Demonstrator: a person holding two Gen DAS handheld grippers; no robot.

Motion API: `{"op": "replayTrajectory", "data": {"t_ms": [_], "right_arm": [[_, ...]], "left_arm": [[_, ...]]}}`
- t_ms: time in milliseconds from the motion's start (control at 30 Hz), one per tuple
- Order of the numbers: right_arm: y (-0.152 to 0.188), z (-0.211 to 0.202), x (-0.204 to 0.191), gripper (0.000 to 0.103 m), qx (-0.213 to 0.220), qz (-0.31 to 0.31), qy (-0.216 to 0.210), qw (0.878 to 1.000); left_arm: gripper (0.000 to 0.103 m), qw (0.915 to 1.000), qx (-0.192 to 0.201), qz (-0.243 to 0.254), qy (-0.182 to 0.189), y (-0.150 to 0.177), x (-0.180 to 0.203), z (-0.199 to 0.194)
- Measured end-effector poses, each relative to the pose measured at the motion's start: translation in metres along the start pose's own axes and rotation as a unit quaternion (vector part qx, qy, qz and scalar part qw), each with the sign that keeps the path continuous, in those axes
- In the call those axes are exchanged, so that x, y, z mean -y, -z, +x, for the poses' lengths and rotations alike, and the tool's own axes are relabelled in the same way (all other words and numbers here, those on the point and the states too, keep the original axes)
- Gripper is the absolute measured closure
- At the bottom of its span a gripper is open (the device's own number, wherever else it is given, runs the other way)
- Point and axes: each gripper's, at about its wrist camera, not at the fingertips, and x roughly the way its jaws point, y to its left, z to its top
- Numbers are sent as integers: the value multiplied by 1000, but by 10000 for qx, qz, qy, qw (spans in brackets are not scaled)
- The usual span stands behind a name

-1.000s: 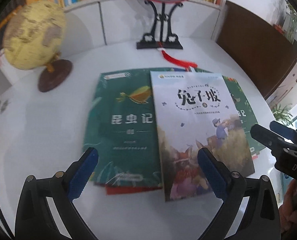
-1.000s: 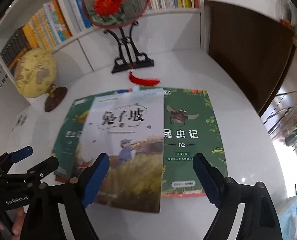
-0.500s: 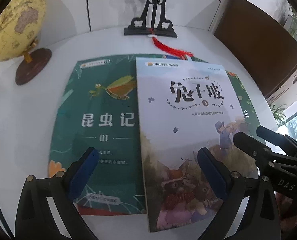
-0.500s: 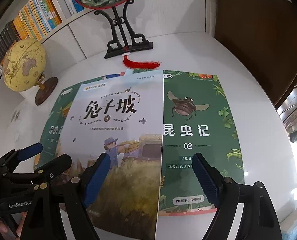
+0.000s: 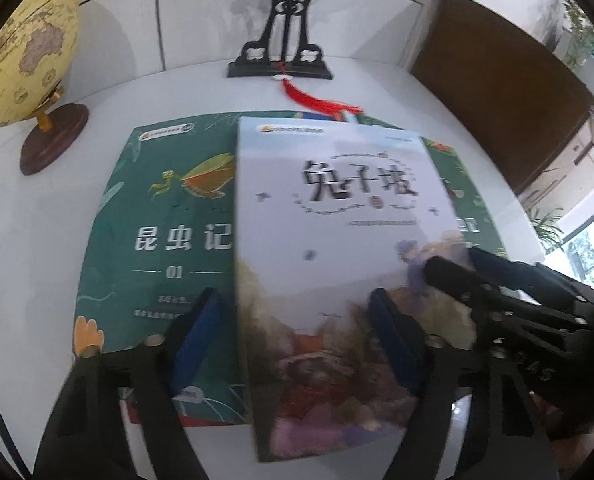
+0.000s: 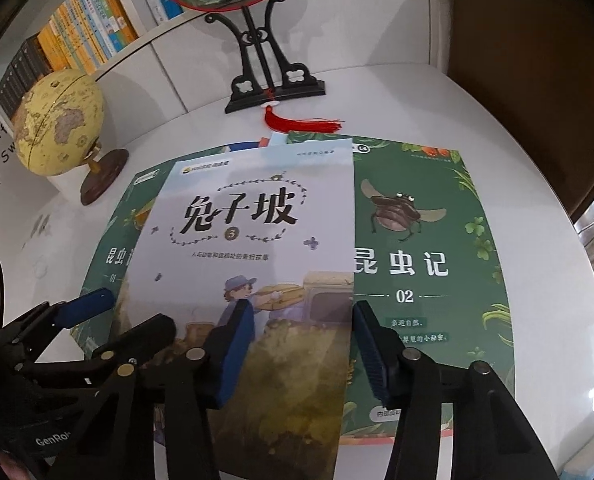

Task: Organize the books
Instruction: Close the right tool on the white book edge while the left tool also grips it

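Both grippers, left (image 5: 293, 344) and right (image 6: 301, 352), have closed in with jaws spread over the pale-blue illustrated paperback (image 6: 257, 280), which lies atop two green insect-cover books (image 6: 425, 264) on the white table (image 6: 497, 128). Only the right view shows volume "02" fully.
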Motion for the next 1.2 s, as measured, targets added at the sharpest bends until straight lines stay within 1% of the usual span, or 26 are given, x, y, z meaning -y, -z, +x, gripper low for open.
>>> {"op": "replayTrajectory", "data": {"t_ms": [33,100,200,267,300,367,467,600,667,733,767,833,900,1033,1200], "right_arm": [[0,0,-1,53,2,-16,-21,10000],[1,-1,-1,53,10,-42,-56,10000],[4,-7,0,53,52,-60,-136,9999],[6,-14,3,53,138,-39,-276,9995],[6,-17,4,53,162,-42,-329,9993],[9,-17,4,53,110,-103,-324,9994],[14,-11,4,53,-39,-126,-326,9994],[23,-14,2,53,-69,-192,-275,9994],[28,-17,1,53,-103,-241,-278,9993],[32,-19,2,54,-152,-292,-275,9991],[34,-20,4,54,-179,-261,-277,9991],[38,-24,10,54,-274,-205,-295,9990],[44,-30,19,54,-387,-156,-306,9987],[56,-31,37,54,-753,247,-827,9934],[60,-24,35,54,-854,320,-1161,9890]], "left_arm": [[38,10000,12,-4,-41,0,1,-1],[38,9999,0,-96,32,1,-1,-2],[38,9987,53,-374,351,4,-9,-10],[38,9978,84,-442,496,6,-11,-13],[38,9977,64,-441,511,8,-11,-12],[38,9982,21,-400,451,11,-8,-9],[38,9993,40,-269,265,15,0,-12],[38,9989,15,-352,316,23,-1,-20],[38,9990,-7,-302,339,27,-1,-22],[38,9995,-58,-277,159,30,-4,-24],[38,9995,-87,-293,126,31,-7,-25],[38,9989,-143,-388,218,35,-13,-28],[38,9971,-219,-592,416,39,-21,-32],[38,9943,-358,-797,607,47,-21,-28],[38,9925,-507,-796,779,45,-8,-13]]}}
